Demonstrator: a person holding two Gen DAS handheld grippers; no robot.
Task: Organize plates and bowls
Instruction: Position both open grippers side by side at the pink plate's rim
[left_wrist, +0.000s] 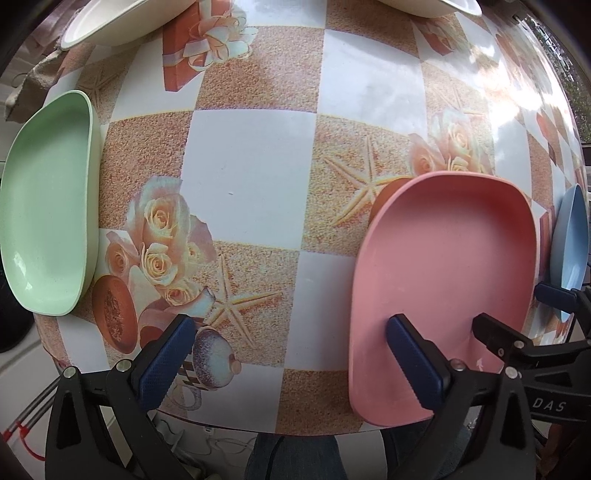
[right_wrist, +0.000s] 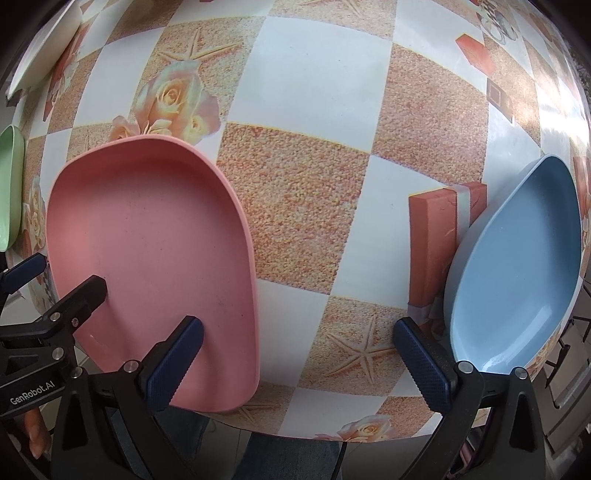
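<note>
cream plates (left_wrist: 107, 26) cut off at frame top, contents unseen

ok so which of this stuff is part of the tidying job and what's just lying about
Part of the job: pink plate, blue plate, green plate, cream dishes at the far edge.

Just there: patterned tablecloth, cables below the table edge.

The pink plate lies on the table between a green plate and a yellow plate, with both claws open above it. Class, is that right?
One detail is wrong: the plate to the right of the pink plate is blue, not yellow, as the right wrist view shows. The green plate and open claws are correct.
</note>
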